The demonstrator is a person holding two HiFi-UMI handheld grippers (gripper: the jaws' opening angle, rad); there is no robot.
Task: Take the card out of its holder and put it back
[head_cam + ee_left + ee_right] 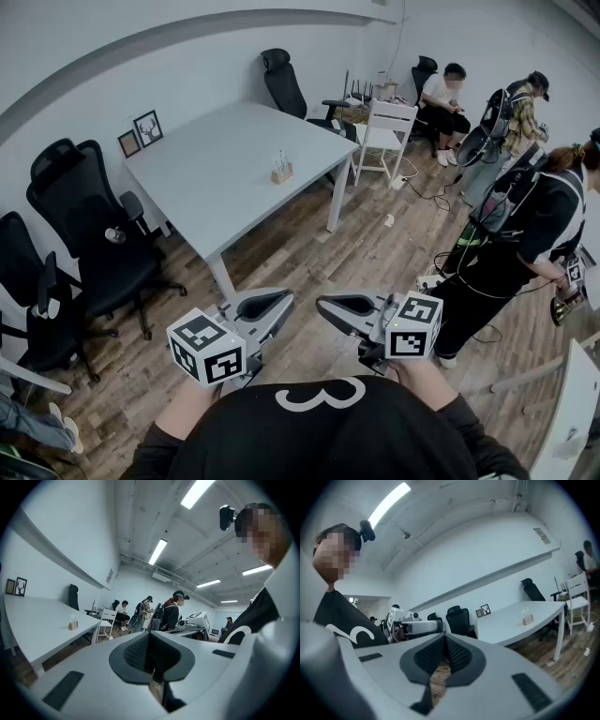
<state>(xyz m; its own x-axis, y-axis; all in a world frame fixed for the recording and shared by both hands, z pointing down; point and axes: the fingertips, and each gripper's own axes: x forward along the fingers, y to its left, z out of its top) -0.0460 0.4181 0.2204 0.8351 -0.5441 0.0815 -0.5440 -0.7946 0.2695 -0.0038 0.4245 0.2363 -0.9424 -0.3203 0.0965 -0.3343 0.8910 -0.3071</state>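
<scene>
A small wooden card holder [281,172] with pale cards upright in it stands on the white table [216,178], toward its right side. It also shows far off as the holder [72,625] in the left gripper view and the holder [527,618] in the right gripper view. My left gripper [287,297] and right gripper [322,303] are held close to my chest, well short of the table, tips pointing at each other. The left gripper [150,654] has its pads together with nothing between them. So does the right gripper [445,656].
Black office chairs [94,234] line the table's left side, and another chair [284,84] stands behind it. A white chair [386,131] is at the far right corner. Two picture frames [141,134] lean on the wall. Several people [525,234] stand and sit at the right, with cables on the wooden floor.
</scene>
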